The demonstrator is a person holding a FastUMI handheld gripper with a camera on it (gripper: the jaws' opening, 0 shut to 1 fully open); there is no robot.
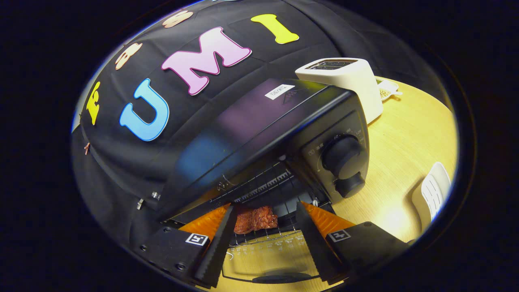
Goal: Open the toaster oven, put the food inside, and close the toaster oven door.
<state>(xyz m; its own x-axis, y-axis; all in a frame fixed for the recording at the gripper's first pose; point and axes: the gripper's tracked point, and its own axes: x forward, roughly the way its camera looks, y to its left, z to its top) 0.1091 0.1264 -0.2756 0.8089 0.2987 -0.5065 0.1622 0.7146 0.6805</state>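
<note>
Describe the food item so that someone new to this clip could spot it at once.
Start at the black toaster oven on the wooden table, its glass door folded down. On the wire rack inside, just ahead of the open claw and between its fingers, lies a reddish-brown chunk of meat, the only textured, non-metal thing there.

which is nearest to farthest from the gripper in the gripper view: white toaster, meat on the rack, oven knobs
1. Meat, just ahead between the open gripper fingers, untouched.
2. Oven knobs, beyond the right finger.
3. White toaster, behind the toaster oven.
</note>
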